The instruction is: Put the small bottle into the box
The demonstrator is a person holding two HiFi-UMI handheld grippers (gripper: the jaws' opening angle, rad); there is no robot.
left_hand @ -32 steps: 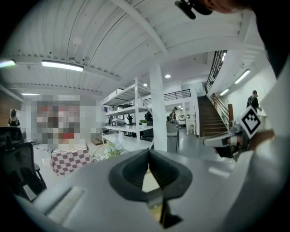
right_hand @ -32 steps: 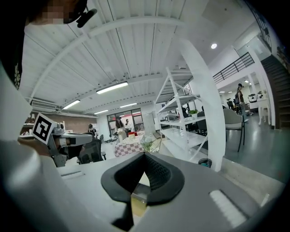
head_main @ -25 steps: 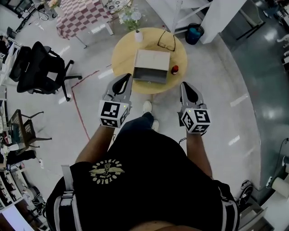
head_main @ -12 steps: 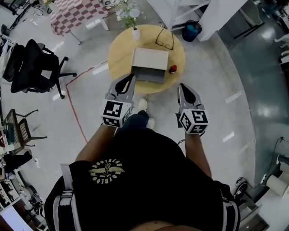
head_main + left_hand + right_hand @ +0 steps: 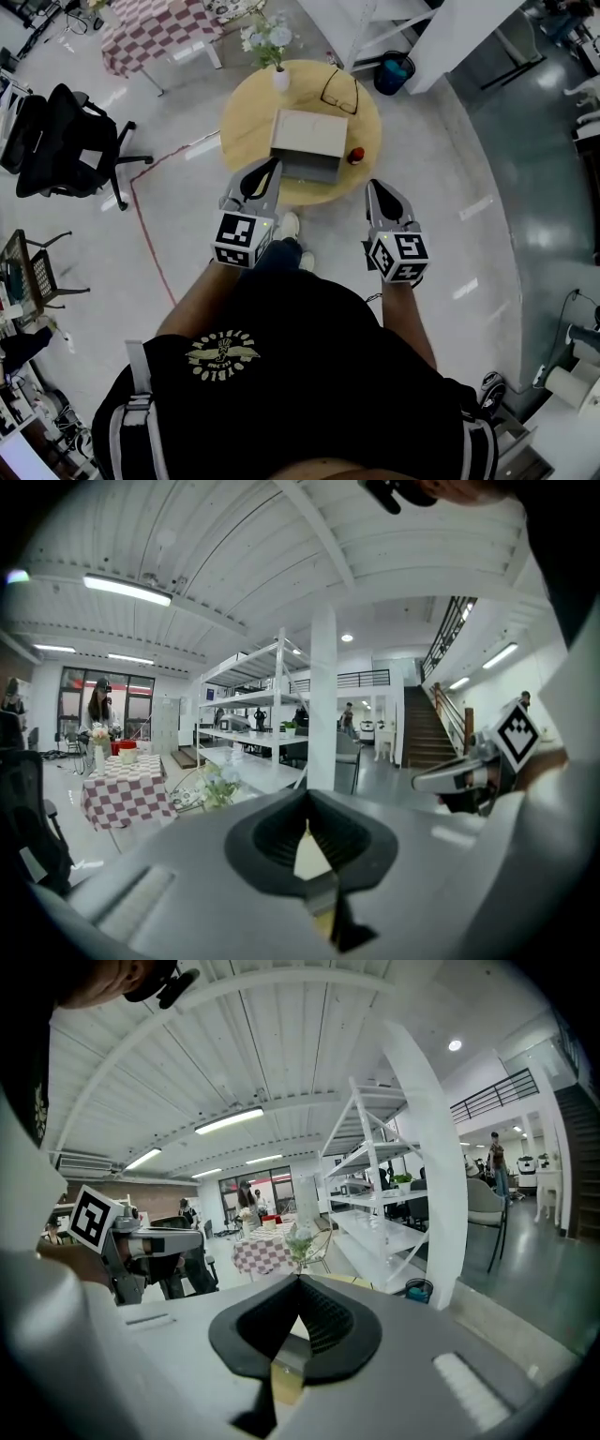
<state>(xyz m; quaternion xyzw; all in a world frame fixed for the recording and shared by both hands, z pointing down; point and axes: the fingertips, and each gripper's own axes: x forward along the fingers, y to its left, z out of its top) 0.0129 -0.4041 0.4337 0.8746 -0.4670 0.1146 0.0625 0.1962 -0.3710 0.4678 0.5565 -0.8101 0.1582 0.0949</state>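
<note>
While left gripper (image 5: 270, 165) and right gripper (image 5: 372, 186) sit clenched, empty, the small bottle (image 5: 355, 156) ahead of the right, beside the box (image 5: 307, 145), seems light, tippy; grip its middle.

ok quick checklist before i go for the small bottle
1. Small bottle located, on the round table just right of the box: ok.
2. Right gripper open for the grasp: not ok, jaws together with nothing between them.
3. Left gripper empty: ok, jaws together on nothing.
4. Space around the bottle: ok, the glasses and vase sit on the table's far side.
5. Box open to take the bottle: cannot tell from the head view.
</note>
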